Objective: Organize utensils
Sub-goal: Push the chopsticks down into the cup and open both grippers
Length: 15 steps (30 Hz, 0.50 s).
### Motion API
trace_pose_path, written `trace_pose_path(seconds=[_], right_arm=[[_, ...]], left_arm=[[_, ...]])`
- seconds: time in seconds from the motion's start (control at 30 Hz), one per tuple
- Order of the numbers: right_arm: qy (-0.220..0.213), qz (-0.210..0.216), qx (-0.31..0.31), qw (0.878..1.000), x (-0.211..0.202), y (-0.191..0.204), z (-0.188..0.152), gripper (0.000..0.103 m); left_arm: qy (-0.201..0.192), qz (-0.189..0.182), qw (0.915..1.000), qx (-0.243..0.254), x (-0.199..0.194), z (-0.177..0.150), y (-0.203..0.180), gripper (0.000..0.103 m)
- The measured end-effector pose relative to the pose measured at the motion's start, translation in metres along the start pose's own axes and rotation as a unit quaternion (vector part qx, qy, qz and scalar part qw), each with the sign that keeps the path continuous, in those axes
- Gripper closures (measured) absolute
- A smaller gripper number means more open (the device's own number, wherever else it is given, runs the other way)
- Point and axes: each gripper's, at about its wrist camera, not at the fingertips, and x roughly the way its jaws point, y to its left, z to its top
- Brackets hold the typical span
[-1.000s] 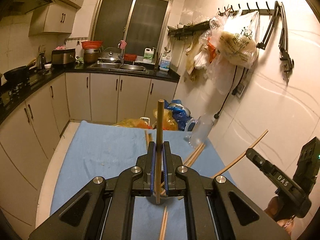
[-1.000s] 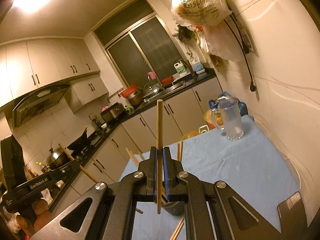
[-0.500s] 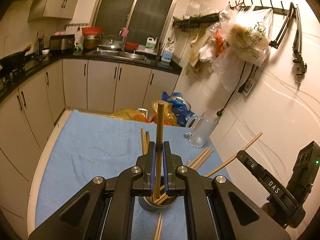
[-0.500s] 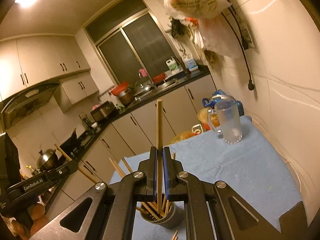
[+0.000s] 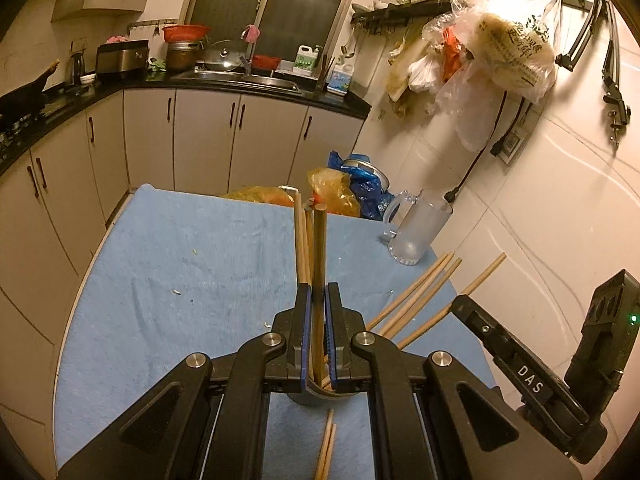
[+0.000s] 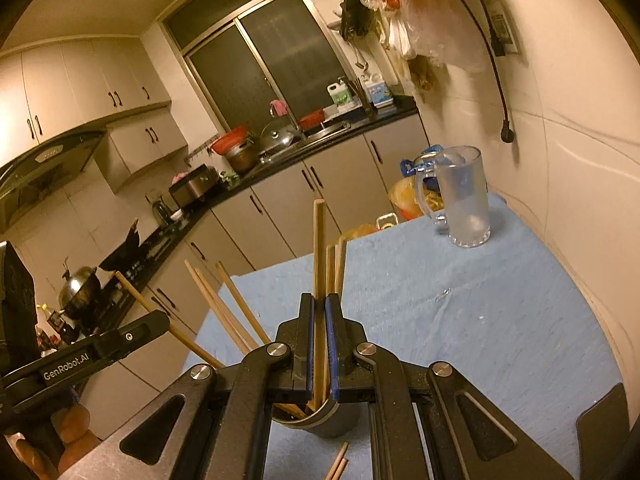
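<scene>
A metal cup stands on the blue cloth and holds several wooden chopsticks, some upright, some leaning right. My left gripper is shut on an upright chopstick whose lower end dips into the cup. In the right wrist view, my right gripper is shut on another upright chopstick, its lower end inside the cup. Each gripper shows at the edge of the other's view: the right gripper and the left gripper. Two loose chopsticks lie on the cloth just in front of the cup.
A glass mug stands at the cloth's far right corner, close to the tiled wall. Plastic bags sit beyond the far edge. Cabinets and a counter run along the left and back. Bags hang on the wall.
Both grippers have sunk and moved forward over the cup, each still shut on its chopstick. The sticks' lower ends now sit inside the cup, which was barely in view before.
</scene>
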Motion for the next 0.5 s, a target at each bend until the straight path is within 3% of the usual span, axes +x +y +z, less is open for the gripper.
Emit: trace_pose_path(seconds=[0.5], right_arm=[[0.02, -0.005, -0.004, 1.0, 0.022, -0.003, -0.011, 0.097]], left_arm=[[0.005, 0.005, 0.9999, 0.008, 0.014, -0.009, 0.006, 0.097]])
